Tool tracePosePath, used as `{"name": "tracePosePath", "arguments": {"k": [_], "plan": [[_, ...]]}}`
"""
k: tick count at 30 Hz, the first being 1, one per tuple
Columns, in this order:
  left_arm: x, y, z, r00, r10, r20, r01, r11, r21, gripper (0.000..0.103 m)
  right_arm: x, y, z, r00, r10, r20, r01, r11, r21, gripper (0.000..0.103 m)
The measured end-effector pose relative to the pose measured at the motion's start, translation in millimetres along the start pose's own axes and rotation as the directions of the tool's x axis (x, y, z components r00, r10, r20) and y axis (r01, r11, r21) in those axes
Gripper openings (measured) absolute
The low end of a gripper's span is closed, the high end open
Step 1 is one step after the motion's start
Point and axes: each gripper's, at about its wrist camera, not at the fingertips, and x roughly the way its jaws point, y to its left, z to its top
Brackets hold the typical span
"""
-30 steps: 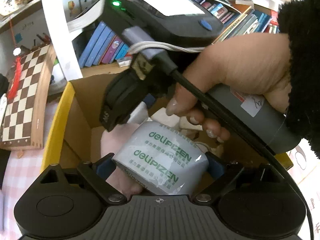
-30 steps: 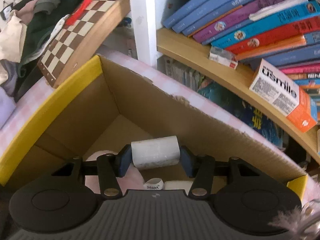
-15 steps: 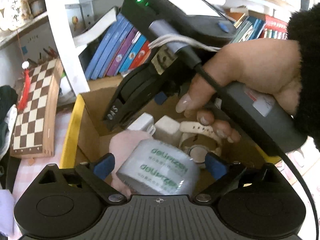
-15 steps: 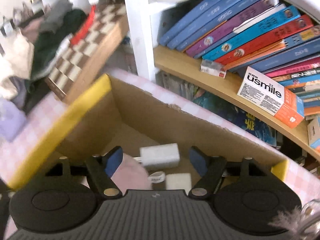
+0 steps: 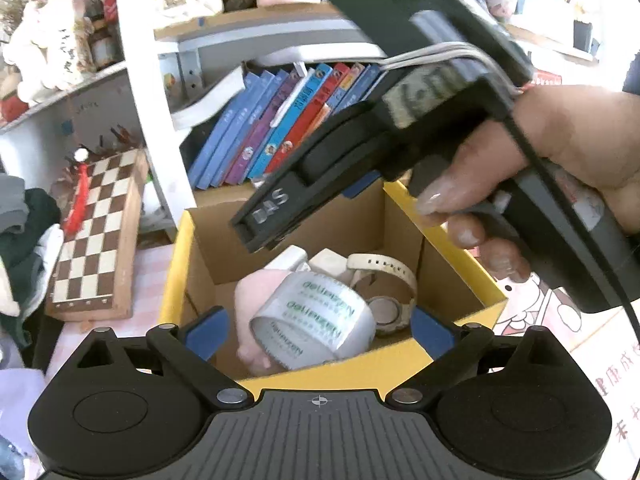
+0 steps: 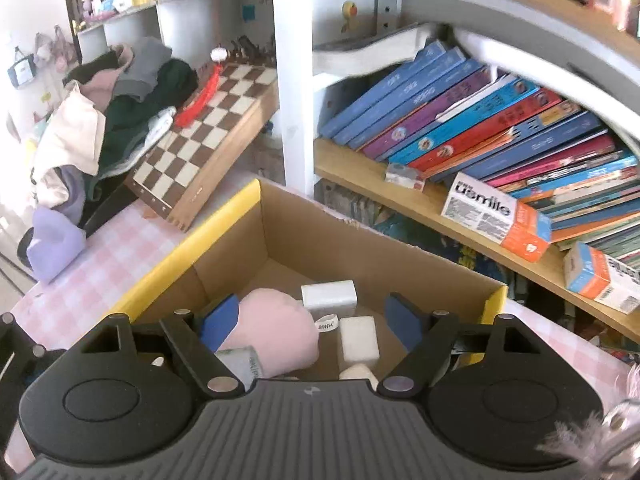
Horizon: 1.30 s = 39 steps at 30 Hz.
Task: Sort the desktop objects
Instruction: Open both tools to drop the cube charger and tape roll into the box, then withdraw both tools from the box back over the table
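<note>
both claws, left gripper (image 5: 318,330) and right gripper (image 6: 307,322), stand apart and empty; tape roll (image 5: 314,326) lies in cardboard box (image 5: 174,264) at lower centre; recommend withdrawing straight up, clear of rim.

The left gripper (image 5: 318,330) hung over a cardboard box (image 5: 202,240) with yellow-edged flaps, its 2 blue pads spread wide with nothing between them touching either pad. Inside the box lay a roll of tape (image 5: 316,322) with green lettering, tilted on a pink soft thing (image 5: 256,300). Just behind it sat a white watch (image 5: 386,280) and 2 white blocks (image 5: 328,262). The right gripper (image 5: 280,216), held in a hand (image 5: 556,176), reached across above the box; its jaws could not be made out. A chessboard (image 5: 96,236) leaned to the left of the box, and a row of books (image 5: 280,128) stood on the shelf behind.
</note>
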Motion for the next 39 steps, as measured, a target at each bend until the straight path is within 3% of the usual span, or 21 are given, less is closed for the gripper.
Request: {"name": "tracePosePath", "arguments": {"k": [10,20,27,39], "plan": [[-40,30,-24,1.000,0.023,0.011,-0.022,0.991,-0.133,0.099,-57,18,-29,0.994,-0.059,0.095,0.057,0.998,0.024,0.083],[-77,45,-55,0.999,0.036,0.014,-0.034,0.989,-0.141,0.099,-102,50,-68,0.984,-0.100,0.148,0.099,0.995,0.016,0.084],[-93,53,-82,0.999,0.033,-0.018,-0.035,0.989,-0.143,0.099,-120,66,-99,0.981,-0.134,0.141,0.132,0.991,0.024,0.085],[-115,64,-108,0.999,0.045,-0.020,-0.048,0.986,-0.159,0.099,-135,89,-168,0.963,-0.243,0.121,0.226,0.964,0.140,0.088]]}}
